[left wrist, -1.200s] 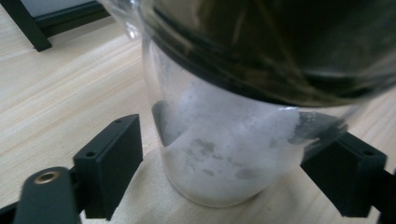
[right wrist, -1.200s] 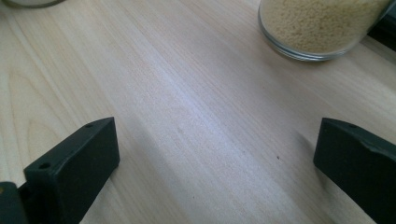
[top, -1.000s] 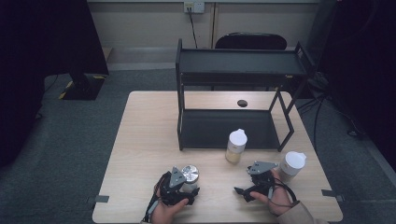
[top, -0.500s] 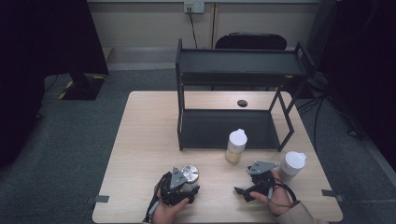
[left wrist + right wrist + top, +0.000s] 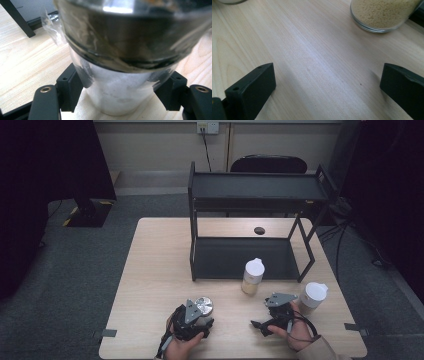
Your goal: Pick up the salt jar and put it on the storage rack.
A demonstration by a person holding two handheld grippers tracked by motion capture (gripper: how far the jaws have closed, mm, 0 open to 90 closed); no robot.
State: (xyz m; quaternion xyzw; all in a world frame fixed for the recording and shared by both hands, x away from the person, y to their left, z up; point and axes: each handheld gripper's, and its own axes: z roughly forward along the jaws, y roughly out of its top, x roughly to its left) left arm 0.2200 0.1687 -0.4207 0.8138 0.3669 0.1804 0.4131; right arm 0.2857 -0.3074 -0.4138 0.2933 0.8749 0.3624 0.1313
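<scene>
Black rack point(image 5: 250, 255) beyond clamped jar point(image 5: 203, 306)

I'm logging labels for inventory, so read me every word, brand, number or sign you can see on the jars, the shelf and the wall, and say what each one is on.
No readable text anywhere.
Metal-lidded jar: clear wrap, no print visible.
Grain jar: no label visible.
White-lidded jar: no label visible.
Black shelf: plain.
Wall socket: too small to read any marking.
</scene>
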